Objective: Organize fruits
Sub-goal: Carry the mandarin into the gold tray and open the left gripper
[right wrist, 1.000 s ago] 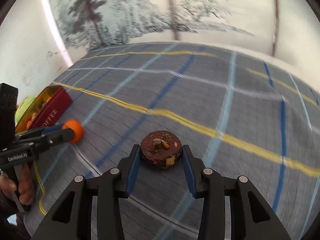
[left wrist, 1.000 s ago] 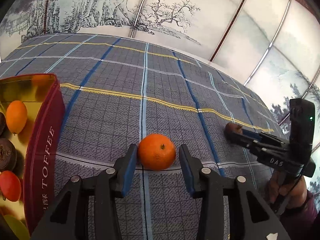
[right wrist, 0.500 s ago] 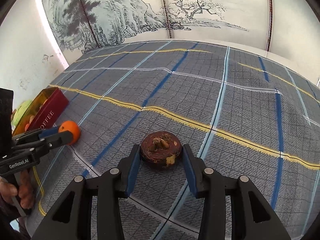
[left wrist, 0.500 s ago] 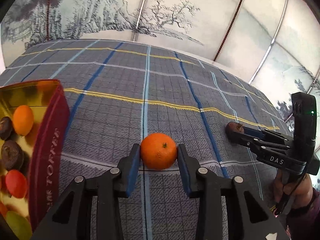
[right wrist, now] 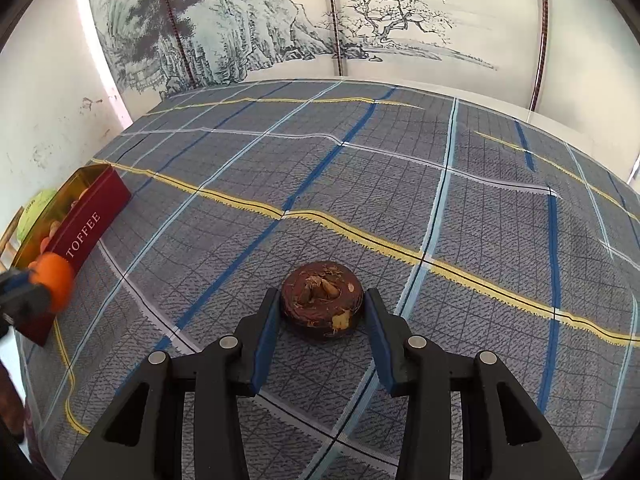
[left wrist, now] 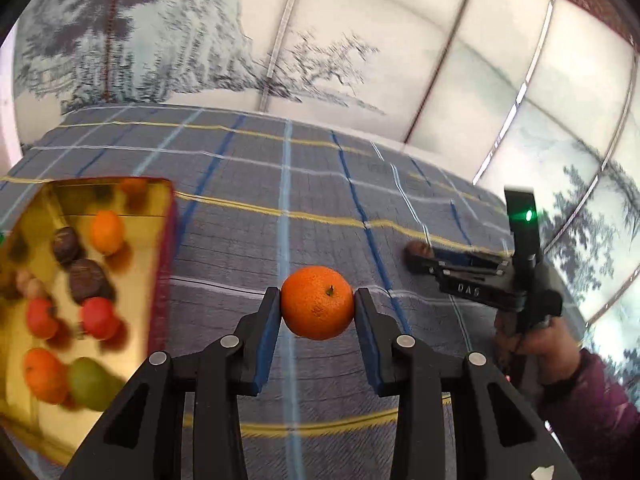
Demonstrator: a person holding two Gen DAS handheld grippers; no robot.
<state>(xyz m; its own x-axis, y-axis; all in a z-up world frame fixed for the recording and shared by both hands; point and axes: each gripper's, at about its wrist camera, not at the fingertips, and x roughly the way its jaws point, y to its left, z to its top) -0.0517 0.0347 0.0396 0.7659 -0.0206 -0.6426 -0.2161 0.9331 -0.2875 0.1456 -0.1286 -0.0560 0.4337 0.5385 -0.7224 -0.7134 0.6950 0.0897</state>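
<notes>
Tangerine (left wrist: 317, 302) now lifted off cloth in closed left tongs (left wrist: 316, 320); right tongs (right wrist: 322, 320) hold brown fruit (right wrist: 321, 304)

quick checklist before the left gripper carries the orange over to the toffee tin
1. Left gripper shut on the orange: ok, both blue pads press its sides; the jaws have just been closing.
2. Orange off the plaid cloth: ok, it seems lifted.
3. Toffee tin open: ok, no lid on it.
4. Free spot in the tin: ok, bare gold floor between the fruits.
5. Path to the tin: ok, only cloth between.
6. Right gripper out of the way: ok, far to the right, around the brown fruit; whether it is gripped, cannot tell.
</notes>
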